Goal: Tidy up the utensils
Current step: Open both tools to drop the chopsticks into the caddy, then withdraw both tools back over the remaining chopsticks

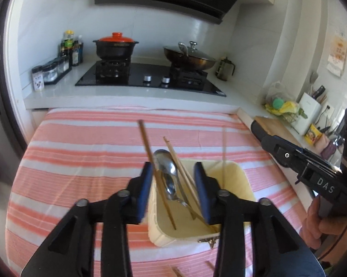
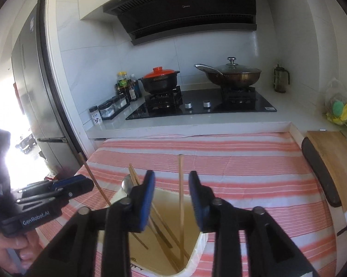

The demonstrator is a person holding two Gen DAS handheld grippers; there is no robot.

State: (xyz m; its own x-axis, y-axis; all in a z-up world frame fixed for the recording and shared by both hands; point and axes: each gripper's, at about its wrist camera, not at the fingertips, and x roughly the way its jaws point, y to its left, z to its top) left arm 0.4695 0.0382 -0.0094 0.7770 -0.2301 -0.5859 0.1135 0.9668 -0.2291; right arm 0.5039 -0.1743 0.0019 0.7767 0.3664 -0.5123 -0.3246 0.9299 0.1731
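A cream rectangular holder (image 1: pixel 239 180) stands on the pink striped cloth (image 1: pixel 92 152). In it lean a metal spoon (image 1: pixel 166 168) and several wooden chopsticks (image 1: pixel 148 147). My left gripper (image 1: pixel 174 184) is open just above the holder, jaws either side of the spoon and chopsticks, touching none that I can tell. My right gripper (image 2: pixel 172 198) is open above the same holder (image 2: pixel 196 254), with one chopstick (image 2: pixel 180 184) standing between its jaws, not gripped. The spoon's bowl (image 2: pixel 126 183) shows at the holder's left edge. Each gripper shows in the other's view, the left one (image 2: pixel 58 189) and the right one (image 1: pixel 300 159).
Behind the cloth is a white counter with a black hob (image 1: pixel 150 78), a red-lidded pot (image 1: pixel 115 46) and a lidded wok (image 1: pixel 189 55). Seasoning jars (image 1: pixel 51 69) stand at the left. A wooden board (image 2: pixel 330 159) lies at the right. More chopsticks (image 1: pixel 175 271) lie on the cloth's near edge.
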